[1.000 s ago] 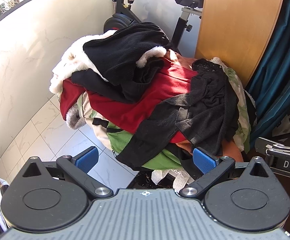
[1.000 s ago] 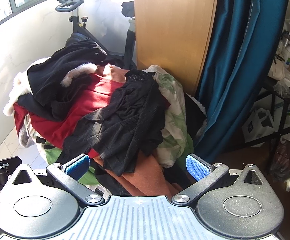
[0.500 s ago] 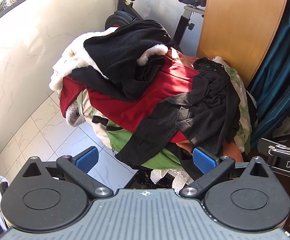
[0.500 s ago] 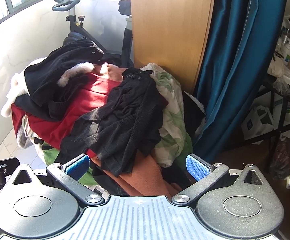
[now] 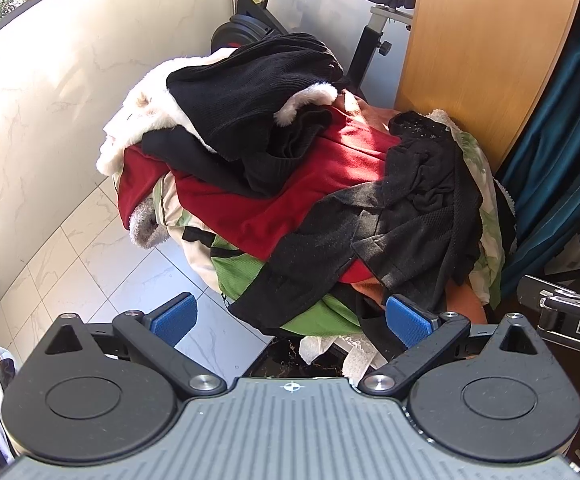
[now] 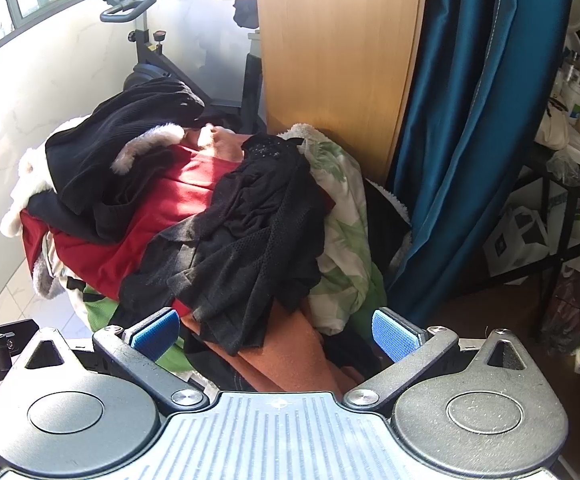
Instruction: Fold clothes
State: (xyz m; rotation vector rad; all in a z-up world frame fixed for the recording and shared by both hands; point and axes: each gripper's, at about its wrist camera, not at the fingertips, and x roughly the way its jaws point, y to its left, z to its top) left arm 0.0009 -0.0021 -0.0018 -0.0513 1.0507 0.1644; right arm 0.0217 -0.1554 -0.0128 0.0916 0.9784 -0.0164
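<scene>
Right wrist view alone shows a cluttered table (image 6: pixel 562 184); both claws, left (image 5: pixel 287 318) and right (image 6: pixel 275 330), gape empty.

Both grippers: black linkage arms, blue-padded jaws, ribbed grey bodies, silver screws.

left gripper (image 5: pixel 290 318) jaws wide apart, right gripper (image 6: pixel 275 334) likewise, both empty

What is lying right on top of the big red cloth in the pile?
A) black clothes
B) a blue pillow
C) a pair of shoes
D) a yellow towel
A: black clothes are draped over the red cloth in both views, and neither open claw, left or right, touches the pile.
</scene>
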